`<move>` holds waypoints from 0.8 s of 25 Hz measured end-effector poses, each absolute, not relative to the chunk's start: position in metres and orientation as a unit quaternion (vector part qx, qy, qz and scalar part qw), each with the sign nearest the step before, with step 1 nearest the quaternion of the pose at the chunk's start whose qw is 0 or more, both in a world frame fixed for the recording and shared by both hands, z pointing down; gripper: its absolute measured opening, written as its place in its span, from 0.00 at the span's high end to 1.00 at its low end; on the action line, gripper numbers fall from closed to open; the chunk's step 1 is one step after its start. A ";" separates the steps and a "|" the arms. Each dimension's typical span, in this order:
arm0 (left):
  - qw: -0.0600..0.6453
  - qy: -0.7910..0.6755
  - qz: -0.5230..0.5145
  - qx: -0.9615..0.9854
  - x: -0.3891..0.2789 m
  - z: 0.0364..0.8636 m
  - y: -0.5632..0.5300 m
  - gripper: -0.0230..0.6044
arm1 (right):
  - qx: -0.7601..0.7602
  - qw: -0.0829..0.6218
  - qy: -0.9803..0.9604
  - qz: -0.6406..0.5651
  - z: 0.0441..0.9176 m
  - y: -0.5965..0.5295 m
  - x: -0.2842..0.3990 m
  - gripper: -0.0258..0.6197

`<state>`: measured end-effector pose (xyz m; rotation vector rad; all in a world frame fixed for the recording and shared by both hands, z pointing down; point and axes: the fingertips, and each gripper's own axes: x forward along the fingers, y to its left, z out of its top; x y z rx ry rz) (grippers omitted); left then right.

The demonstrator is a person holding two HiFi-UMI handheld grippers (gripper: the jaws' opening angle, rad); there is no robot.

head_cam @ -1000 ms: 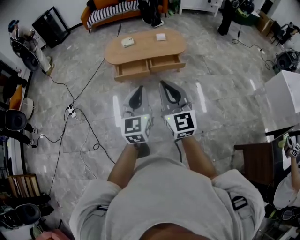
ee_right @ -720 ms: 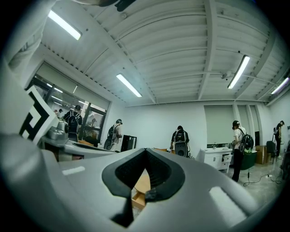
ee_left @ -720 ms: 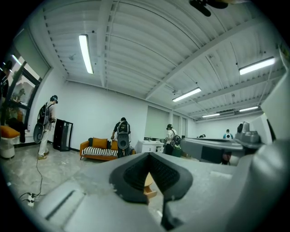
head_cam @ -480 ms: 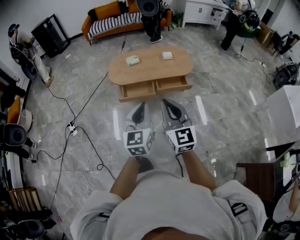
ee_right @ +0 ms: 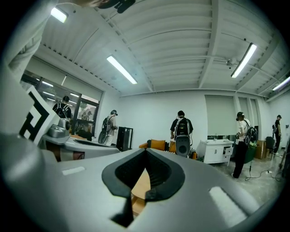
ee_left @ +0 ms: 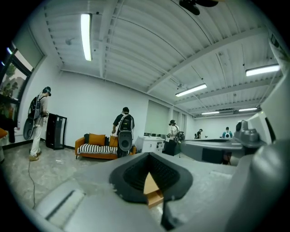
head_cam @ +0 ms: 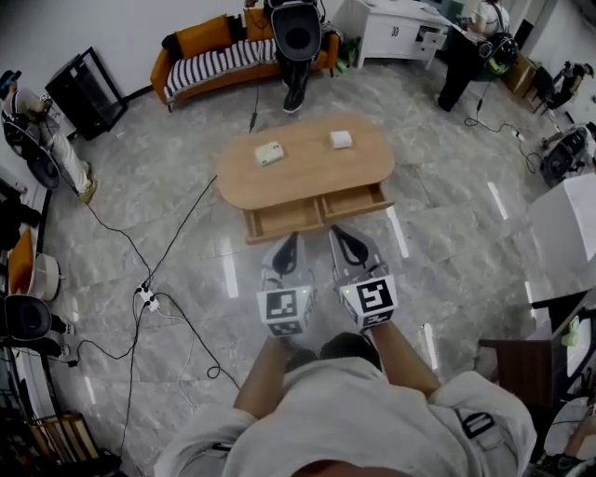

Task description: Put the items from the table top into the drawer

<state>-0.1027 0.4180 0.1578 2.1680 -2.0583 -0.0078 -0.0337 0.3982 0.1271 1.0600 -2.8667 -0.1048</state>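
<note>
A low oval wooden table (head_cam: 307,182) stands ahead of me on the marble floor. On its top lie two small pale items, one at the left (head_cam: 269,154) and one at the right (head_cam: 341,140). Both front drawers are pulled out: the left drawer (head_cam: 284,220) and the right drawer (head_cam: 356,200). My left gripper (head_cam: 290,241) and right gripper (head_cam: 336,233) are held side by side just short of the drawers, both shut with nothing in them. In the left gripper view the left gripper (ee_left: 150,155) frames a sliver of the wooden table (ee_left: 152,189); so does the right gripper (ee_right: 145,152).
Cables and a power strip (head_cam: 146,298) trail over the floor at the left. Behind the table are a striped orange sofa (head_cam: 219,61), a person with a backpack (head_cam: 296,33) and a white cabinet (head_cam: 391,28). A white box (head_cam: 568,219) stands at the right.
The table has come closer and sits lower in the head view as I walk toward it. Both grippers stay shut, side by side.
</note>
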 end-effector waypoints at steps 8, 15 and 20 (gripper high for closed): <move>0.073 -0.686 0.005 0.724 -0.126 0.173 0.325 0.93 | 0.318 0.058 -0.945 -0.048 0.130 0.306 -0.080 0.95; 0.109 -0.722 0.015 0.684 -0.191 0.202 0.196 0.93 | 0.275 0.082 -0.957 -0.042 0.160 0.164 -0.144 0.95; 0.143 -0.726 0.020 0.672 -0.196 0.221 0.124 0.93 | 0.270 0.088 -0.958 -0.028 0.177 0.088 -0.146 0.95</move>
